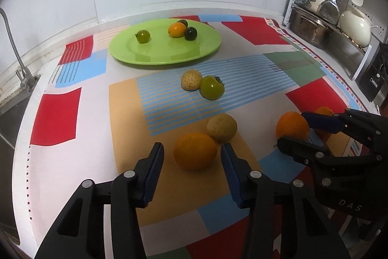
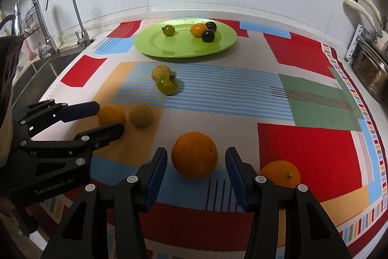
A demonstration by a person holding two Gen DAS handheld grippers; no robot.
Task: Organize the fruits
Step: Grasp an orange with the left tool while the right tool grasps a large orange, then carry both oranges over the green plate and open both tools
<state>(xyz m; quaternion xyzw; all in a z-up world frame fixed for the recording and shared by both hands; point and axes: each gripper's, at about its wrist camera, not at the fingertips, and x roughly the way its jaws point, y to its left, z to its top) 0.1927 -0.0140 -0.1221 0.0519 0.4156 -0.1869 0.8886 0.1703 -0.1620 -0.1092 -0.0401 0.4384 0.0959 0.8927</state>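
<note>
On the patterned tablecloth [image 2: 303,149], short of the green plate [image 1: 135,52], each gripper is straddling its own orange. The left gripper [image 1: 191,171] is bracketing the near orange [image 1: 195,151], pads parted, not touching. The right gripper [image 2: 196,176] is flanking another orange [image 2: 194,154], likewise clear.
</note>
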